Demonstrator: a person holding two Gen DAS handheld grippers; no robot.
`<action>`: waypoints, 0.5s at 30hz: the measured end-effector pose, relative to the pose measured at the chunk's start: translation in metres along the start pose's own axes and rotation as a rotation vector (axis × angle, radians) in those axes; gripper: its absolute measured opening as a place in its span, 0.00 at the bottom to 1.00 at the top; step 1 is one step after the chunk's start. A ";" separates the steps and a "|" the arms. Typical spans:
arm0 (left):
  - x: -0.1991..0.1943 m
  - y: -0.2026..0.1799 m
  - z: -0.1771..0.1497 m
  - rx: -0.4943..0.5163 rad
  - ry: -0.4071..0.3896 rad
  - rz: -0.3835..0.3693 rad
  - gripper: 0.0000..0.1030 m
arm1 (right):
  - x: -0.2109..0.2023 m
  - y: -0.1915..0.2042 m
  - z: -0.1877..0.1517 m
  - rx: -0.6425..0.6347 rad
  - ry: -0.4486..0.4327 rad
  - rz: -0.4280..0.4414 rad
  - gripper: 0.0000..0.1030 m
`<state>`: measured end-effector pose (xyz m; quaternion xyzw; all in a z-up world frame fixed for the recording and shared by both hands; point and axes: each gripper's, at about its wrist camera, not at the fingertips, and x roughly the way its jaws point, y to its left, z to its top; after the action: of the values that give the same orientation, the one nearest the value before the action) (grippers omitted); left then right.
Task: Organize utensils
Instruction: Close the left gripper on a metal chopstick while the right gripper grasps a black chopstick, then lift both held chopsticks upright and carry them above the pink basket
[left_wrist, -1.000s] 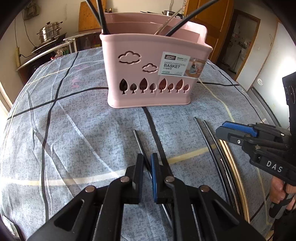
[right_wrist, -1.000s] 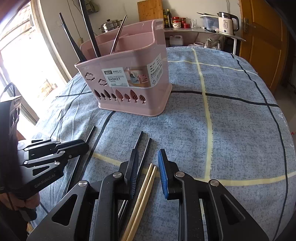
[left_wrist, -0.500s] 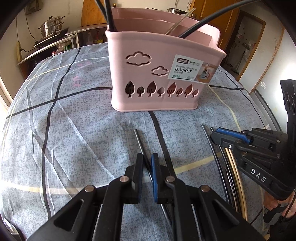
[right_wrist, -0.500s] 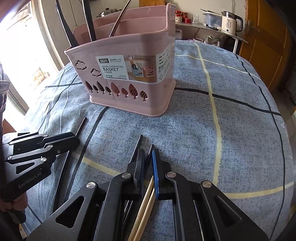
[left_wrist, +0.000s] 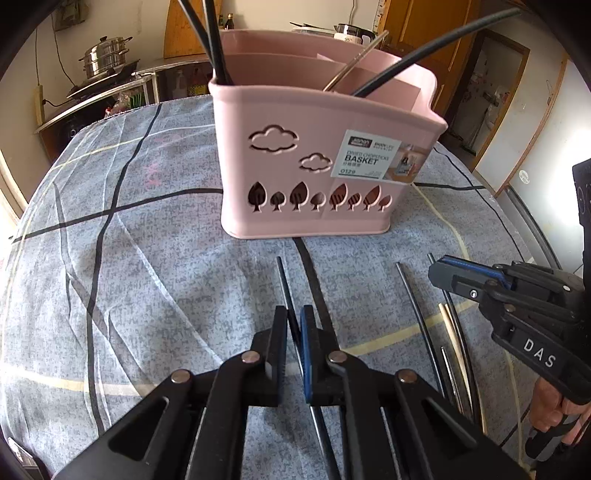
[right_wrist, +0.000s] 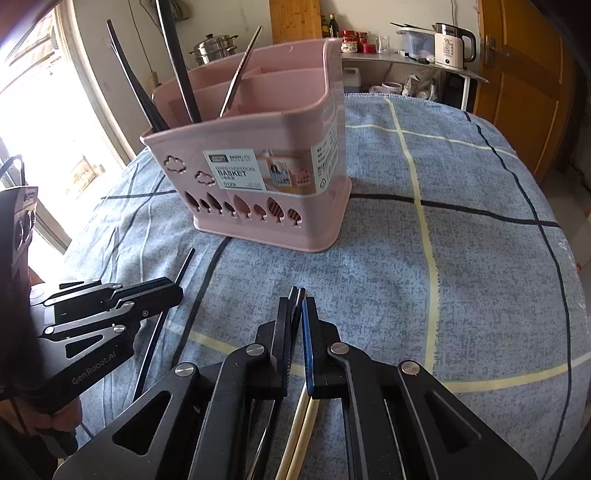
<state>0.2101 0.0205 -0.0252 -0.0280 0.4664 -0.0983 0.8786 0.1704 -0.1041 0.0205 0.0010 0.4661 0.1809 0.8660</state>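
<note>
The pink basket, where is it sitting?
In both wrist views the pink basket stands upright on the blue checked tablecloth, beyond the chopsticks lying in front of it.

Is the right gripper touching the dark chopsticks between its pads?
Touching. The right wrist view shows the right gripper closed on the dark chopsticks, pads pressing them with no visible gap.

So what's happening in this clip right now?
A person is sorting chopsticks into a pink basket on a blue cloth. The left gripper is shut on one dark chopstick. The right gripper has just closed on a dark pair. Both still sit low at the cloth; wooden chopsticks lie underneath.
</note>
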 end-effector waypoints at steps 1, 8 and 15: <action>-0.005 0.000 0.001 0.000 -0.010 -0.006 0.07 | -0.005 0.001 0.001 -0.001 -0.012 0.004 0.05; -0.047 -0.003 0.010 0.014 -0.098 -0.043 0.06 | -0.054 0.003 0.011 -0.012 -0.125 0.028 0.05; -0.097 -0.006 0.019 0.041 -0.200 -0.061 0.05 | -0.106 0.010 0.022 -0.030 -0.243 0.042 0.05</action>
<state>0.1721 0.0327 0.0657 -0.0337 0.3733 -0.1314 0.9177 0.1321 -0.1239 0.1200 0.0198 0.3548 0.2046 0.9121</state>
